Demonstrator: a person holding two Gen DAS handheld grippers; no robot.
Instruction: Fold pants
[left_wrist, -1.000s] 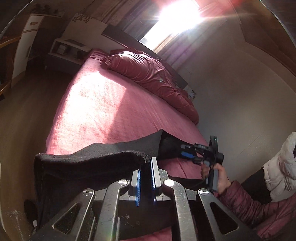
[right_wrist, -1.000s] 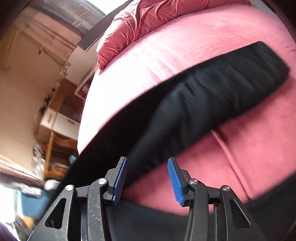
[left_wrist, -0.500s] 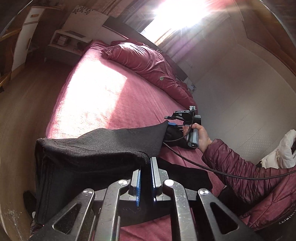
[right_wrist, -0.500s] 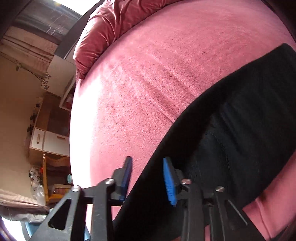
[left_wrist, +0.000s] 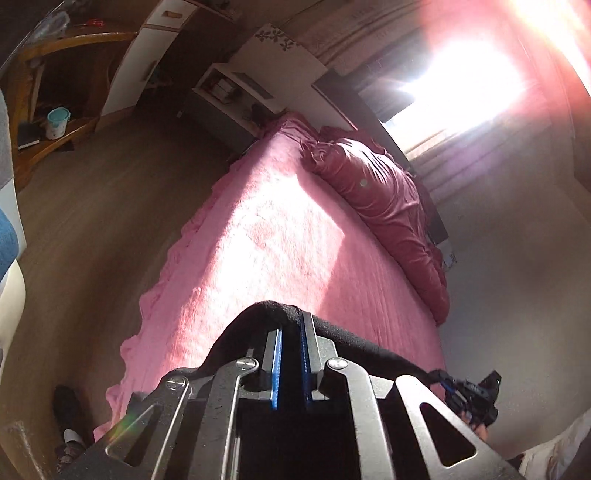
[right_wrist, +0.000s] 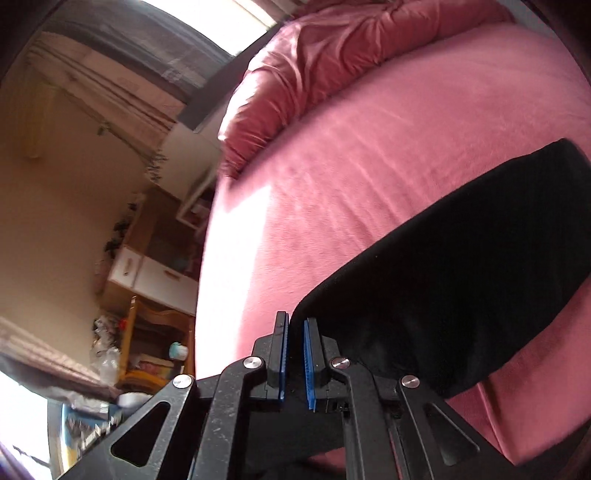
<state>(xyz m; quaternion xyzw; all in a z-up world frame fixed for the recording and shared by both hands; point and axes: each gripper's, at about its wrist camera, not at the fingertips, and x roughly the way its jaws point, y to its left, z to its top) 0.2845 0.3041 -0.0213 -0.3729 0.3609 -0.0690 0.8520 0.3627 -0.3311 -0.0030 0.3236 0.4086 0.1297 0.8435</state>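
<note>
Black pants (right_wrist: 461, 280) are lifted off the pink bed (left_wrist: 266, 251) near its foot edge. Left gripper (left_wrist: 290, 354) is clenched on a bunched edge, right gripper (right_wrist: 294, 360) pinches another edge. Fabric looks soft, light and droopy; edge or corner holds suit it best.

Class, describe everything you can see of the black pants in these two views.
The black pants look like soft, matte knit fabric, plain with no visible print. Both grippers are shut on them: the left gripper pinches one edge, which drapes over its fingertips, and the right gripper pinches another. The cloth stretches between them above the pink bed cover; one end extends flat across it.
</note>
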